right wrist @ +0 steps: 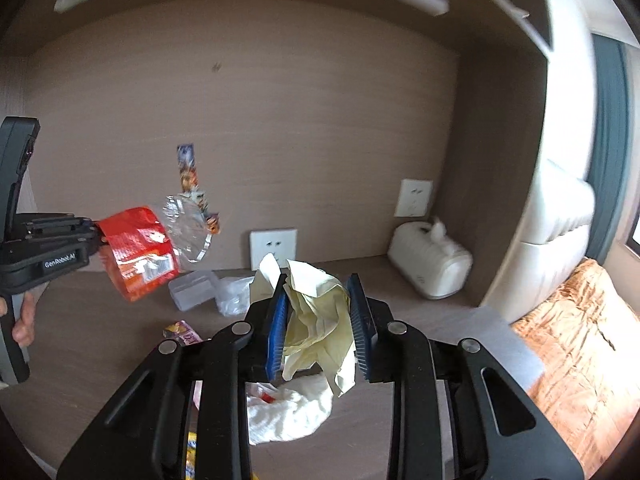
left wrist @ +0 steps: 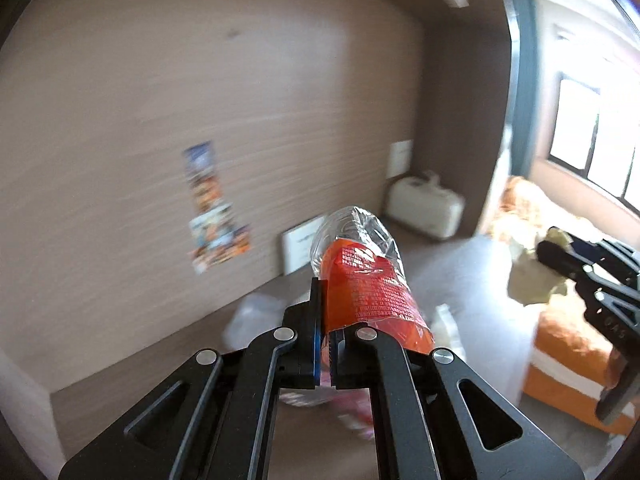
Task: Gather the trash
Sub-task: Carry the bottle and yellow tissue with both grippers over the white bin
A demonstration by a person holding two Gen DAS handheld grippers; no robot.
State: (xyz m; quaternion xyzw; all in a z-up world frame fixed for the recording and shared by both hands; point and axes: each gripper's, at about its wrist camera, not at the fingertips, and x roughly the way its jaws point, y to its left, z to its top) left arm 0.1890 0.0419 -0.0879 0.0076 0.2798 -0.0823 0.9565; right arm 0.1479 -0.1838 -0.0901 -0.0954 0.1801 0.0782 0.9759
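Trash is up in both grippers, lifted clear of the brown desk. The left gripper has its jaws pressed together on an orange and clear wrapper, pinching its flat edge so the crinkled bag sticks out ahead of the fingers; in the right wrist view the same wrapper hangs in the air above the desk's left part, with a hand on the handle. The right gripper is clamped on a wad of pale yellow paper, its 2 blue pads pressing the wad from either side with a gap kept between them.

Left on the desk: a white crumpled tissue near the front edge under the right gripper, a clear plastic box and a clear plastic bag toward the back edge, and a small colourful packet. A white tissue box sits in the back right corner.
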